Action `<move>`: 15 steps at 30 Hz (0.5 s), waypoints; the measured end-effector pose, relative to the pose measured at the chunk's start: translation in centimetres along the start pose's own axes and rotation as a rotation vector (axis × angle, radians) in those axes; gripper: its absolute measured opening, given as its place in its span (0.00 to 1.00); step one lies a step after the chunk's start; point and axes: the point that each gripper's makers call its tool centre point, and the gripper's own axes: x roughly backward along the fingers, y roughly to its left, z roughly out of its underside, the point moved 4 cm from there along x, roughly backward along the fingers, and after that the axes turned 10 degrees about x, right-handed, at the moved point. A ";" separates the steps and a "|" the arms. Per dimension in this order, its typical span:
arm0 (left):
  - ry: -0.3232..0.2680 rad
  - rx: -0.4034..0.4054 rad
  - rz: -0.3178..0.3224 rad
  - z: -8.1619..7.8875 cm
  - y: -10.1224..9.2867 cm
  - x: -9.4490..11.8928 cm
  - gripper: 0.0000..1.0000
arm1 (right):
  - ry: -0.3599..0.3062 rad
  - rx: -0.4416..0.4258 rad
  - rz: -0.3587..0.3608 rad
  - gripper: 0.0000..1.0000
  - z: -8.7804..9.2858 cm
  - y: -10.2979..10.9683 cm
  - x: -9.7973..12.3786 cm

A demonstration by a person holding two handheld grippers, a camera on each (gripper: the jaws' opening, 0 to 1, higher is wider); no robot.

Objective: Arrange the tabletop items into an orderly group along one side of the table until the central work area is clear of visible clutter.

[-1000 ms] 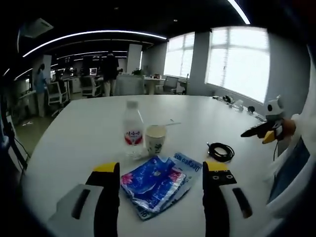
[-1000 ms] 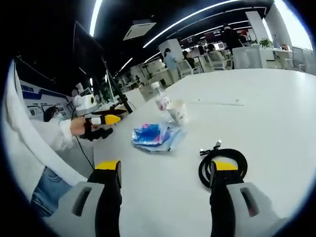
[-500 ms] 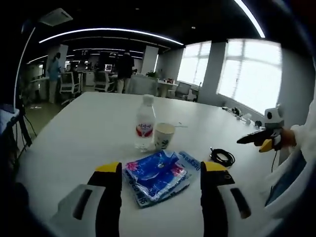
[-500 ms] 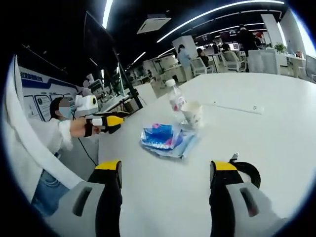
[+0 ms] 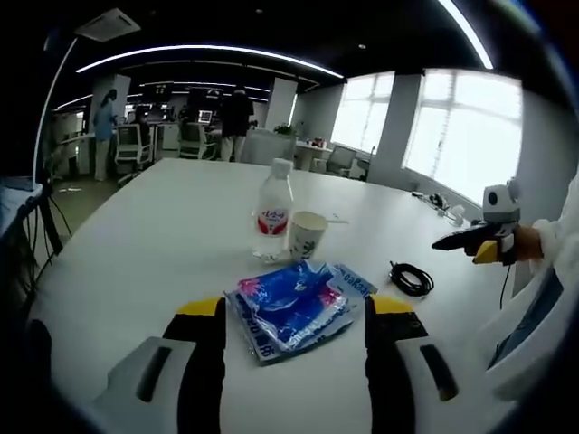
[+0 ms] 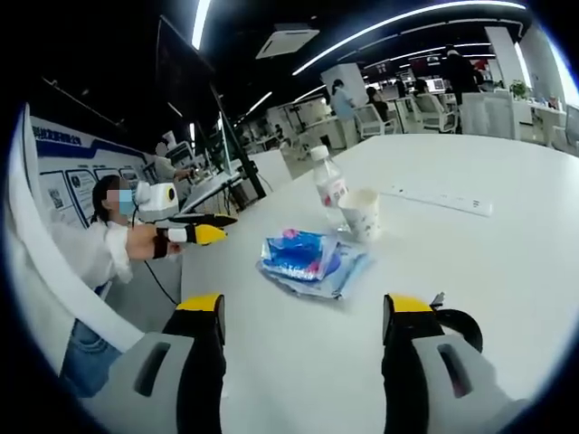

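On the white table [image 5: 136, 244] lie a blue plastic packet [image 5: 289, 307], a clear water bottle with a red label [image 5: 271, 212], a paper cup [image 5: 308, 235] and a coiled black cable [image 5: 412, 278]. My left gripper [image 5: 295, 307] is open, low over the table just short of the packet. My right gripper [image 6: 304, 305] is open over bare table, with the cable [image 6: 457, 325] beside its right jaw. The packet [image 6: 303, 258], bottle [image 6: 330, 185] and cup [image 6: 365, 214] lie ahead of it. Each gripper appears in the other's view: the right gripper [image 5: 470, 240] and the left gripper [image 6: 194, 233].
A long white strip [image 6: 439, 197] lies on the table beyond the cup. Small items sit at the far edge by the windows [image 5: 434, 201]. Office chairs, desks and standing people [image 5: 237, 122] fill the room behind. The table's near edge runs by the person's white sleeve [image 6: 86, 253].
Both cameras have shifted. The right gripper has slid left, so the cable went from between its jaws to beside the right jaw. The table's items have not moved.
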 end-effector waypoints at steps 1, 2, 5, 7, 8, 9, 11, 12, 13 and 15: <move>0.003 0.001 -0.001 0.1 0.0 0.0 0.62 | -0.002 -0.004 0.000 0.69 -0.1 0.0 -0.1; 0.007 0.002 -0.003 0.3 0.2 -0.2 0.62 | -0.006 -0.008 -0.001 0.69 -0.2 -0.1 -0.2; 0.039 -0.027 -0.039 0.8 0.5 -0.4 0.58 | -0.002 -0.011 -0.001 0.68 -0.4 -0.1 -0.7; 0.037 -0.010 -0.060 0.9 0.7 -0.5 0.52 | 0.000 -0.013 -0.002 0.68 -0.5 -0.1 -1.1; 0.040 0.034 -0.071 1.0 0.8 -0.6 0.50 | 0.000 -0.016 -0.004 0.67 -0.7 -0.1 -1.4; 0.034 0.060 -0.069 1.0 0.8 -0.7 0.49 | -0.001 -0.017 -0.005 0.67 -0.8 -0.1 -1.6; 0.029 0.072 -0.068 1.0 0.8 -0.9 0.50 | -0.002 -0.017 -0.011 0.66 -1.2 -0.1 -2.3; 0.032 0.070 -0.074 1.1 0.8 -1.1 0.50 | -0.001 -0.016 -0.014 0.66 -1.3 -0.1 -2.6; 0.038 0.067 -0.080 1.2 0.8 -1.2 0.49 | 0.001 -0.015 -0.017 0.65 -1.4 -0.1 -2.9; 0.057 0.059 -0.095 1.5 0.9 -1.4 0.47 | 0.005 -0.019 -0.021 0.62 -1.7 -0.1 -3.6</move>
